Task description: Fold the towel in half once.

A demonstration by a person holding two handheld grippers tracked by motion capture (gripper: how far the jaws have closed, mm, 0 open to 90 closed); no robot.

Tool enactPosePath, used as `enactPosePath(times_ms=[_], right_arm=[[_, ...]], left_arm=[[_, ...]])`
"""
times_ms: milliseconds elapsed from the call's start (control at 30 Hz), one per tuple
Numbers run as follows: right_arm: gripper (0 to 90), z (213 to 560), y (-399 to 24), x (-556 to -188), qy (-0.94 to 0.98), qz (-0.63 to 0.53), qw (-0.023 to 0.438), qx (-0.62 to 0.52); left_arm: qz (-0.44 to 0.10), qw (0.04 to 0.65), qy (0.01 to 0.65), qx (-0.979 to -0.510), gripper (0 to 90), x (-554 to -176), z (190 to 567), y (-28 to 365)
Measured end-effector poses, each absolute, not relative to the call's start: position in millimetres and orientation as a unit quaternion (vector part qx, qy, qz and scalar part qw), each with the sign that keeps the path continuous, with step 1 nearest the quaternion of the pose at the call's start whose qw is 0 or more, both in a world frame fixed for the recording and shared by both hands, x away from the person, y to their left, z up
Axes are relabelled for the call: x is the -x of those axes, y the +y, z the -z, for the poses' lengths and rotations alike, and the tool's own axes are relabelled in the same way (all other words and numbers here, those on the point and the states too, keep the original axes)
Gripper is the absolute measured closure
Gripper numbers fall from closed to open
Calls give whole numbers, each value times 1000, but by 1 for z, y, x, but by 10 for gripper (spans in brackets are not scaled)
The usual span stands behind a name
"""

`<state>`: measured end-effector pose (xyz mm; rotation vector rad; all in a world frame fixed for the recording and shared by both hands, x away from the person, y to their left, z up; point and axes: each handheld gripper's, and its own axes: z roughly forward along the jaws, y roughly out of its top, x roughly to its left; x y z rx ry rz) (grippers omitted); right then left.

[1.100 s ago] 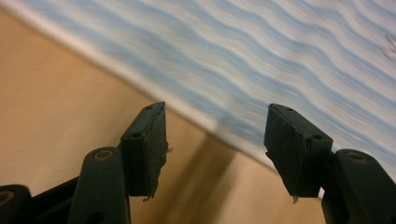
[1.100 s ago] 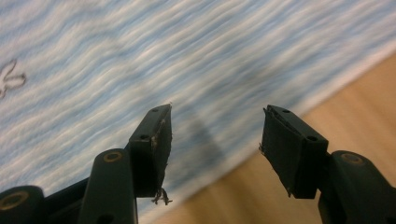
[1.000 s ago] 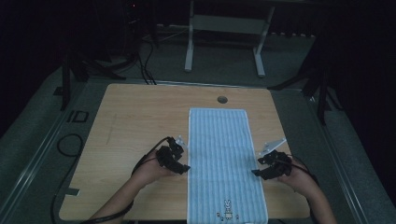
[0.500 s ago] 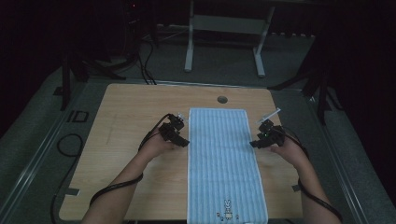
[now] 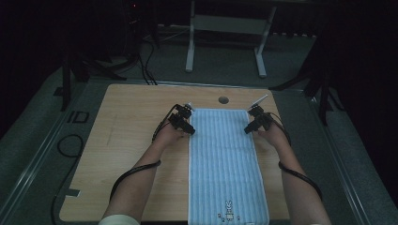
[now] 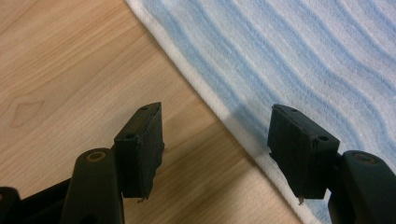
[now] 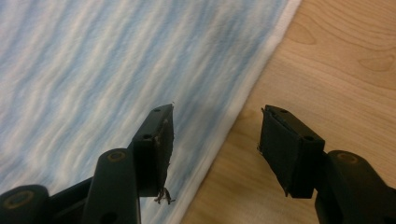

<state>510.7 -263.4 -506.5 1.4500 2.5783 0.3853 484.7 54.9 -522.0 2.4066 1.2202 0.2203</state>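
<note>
Both my fingers sets straddle the towel's long edges near its far end, gaps free.

Left gripper [image 5: 189, 131]: my fingers [image 6: 140, 149] stand apart, one over bare table [image 5: 126, 122], one over the towel [image 5: 223, 154], white hem running through the gap, nothing pinched. Right gripper [image 5: 248, 129]: same on the other edge, one of my fingers [image 7: 156, 149] over stripes, the other over wood. Wood left of the towel is wide and bare; the strip on the right is narrower but bare. Only feature ahead is the grommet hole [image 5: 223, 100], flush, beyond the towel's far edge. My cables trail back along my forearms, off the towel.
</note>
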Motion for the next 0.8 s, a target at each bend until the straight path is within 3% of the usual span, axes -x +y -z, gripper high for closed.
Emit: enactPosePath(times_ms=[167,333,400,533,567,633,800], right_arm=[[464,512,-266,-518,847,-136,84,-507],[578,519,-266,-520,852,-127,79,-503],[654,520,-264,-517,856,-132,79,-494],[718,519,-261,-515,861,-132,79,-485],[828,519,-257,-512,868,-131,81,-472],[856,520,-254,-511,871,-129,85,-466],[873,518,-253,-510,870,-130,85,-467]], left_arm=[[-82,200,436,-874,371,-485,529,50],[-90,206,436,-871,443,-482,530,49],[-92,210,430,-873,521,-482,530,48],[-86,218,420,-877,598,-479,529,46],[-77,222,418,-878,756,-478,529,44],[-71,226,419,-877,841,-478,529,43],[-74,231,425,-872,876,-477,529,43]])
